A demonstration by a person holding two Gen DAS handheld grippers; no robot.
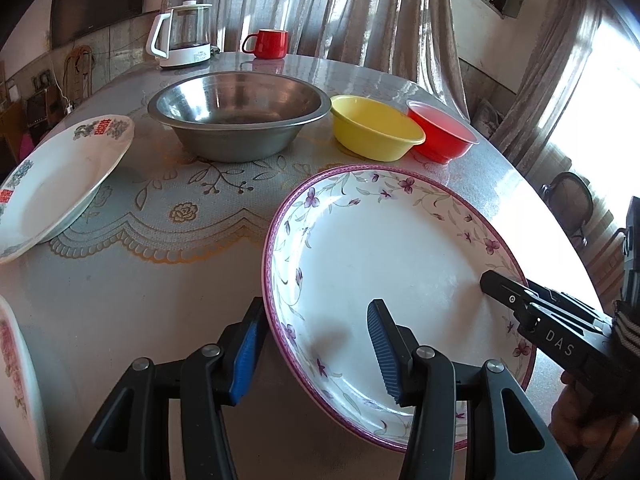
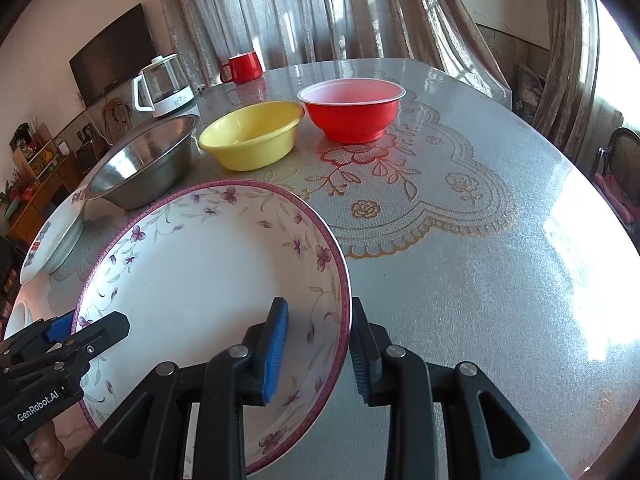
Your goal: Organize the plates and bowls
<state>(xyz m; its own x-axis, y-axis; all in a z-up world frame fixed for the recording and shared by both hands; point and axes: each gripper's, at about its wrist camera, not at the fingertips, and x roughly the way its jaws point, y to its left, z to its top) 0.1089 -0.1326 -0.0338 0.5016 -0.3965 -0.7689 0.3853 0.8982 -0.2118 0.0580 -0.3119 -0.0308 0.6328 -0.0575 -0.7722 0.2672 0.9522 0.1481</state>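
Note:
A white plate with a purple floral rim lies on the table in front of both grippers. My left gripper is open and straddles its left rim, one finger outside, one over the plate. My right gripper is open and straddles its right rim the same way. Each gripper shows in the other's view, the right one and the left one. Behind stand a steel bowl, a yellow bowl and a red bowl.
A white plate with red print lies at the left, tilted. Another plate's edge shows at the near left. A glass kettle and a red mug stand at the back. A chair is at the right.

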